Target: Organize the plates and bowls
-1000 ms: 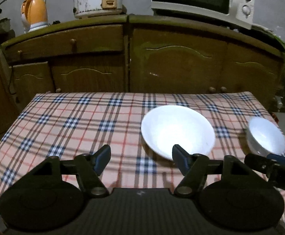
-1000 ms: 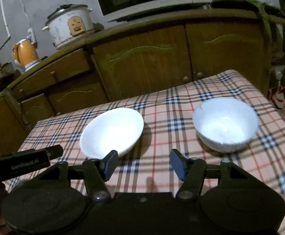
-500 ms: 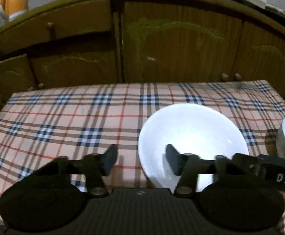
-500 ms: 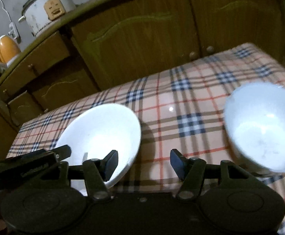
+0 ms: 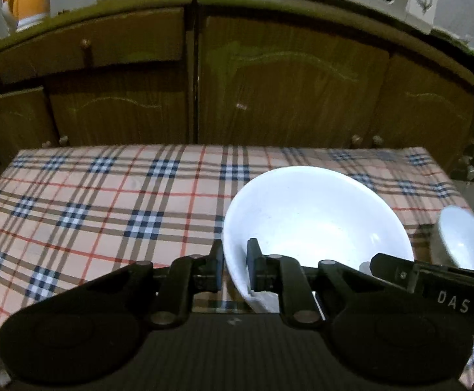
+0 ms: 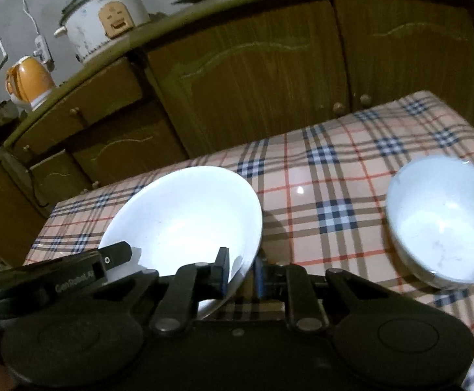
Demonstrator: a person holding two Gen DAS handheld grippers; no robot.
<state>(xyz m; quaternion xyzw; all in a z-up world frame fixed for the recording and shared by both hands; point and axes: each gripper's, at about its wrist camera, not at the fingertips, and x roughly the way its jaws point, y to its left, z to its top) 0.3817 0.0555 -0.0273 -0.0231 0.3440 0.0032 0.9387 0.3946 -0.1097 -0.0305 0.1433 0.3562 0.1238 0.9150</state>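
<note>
We see the plate (image 5: 315, 218), plain glossy white and shallow, mouth up with its near rim tipped (round, so no long axis), on the checked cloth (image 5: 90, 202) left of the bowl (image 6: 442, 218). The left gripper (image 5: 234, 268) is closing with the plate's near-left rim between its jaws. The right gripper (image 6: 242, 275) is clamped on the near-right rim.

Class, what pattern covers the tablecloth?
The tablecloth is pink plaid with navy, brown and red lines; clearest in the left wrist view.
</note>
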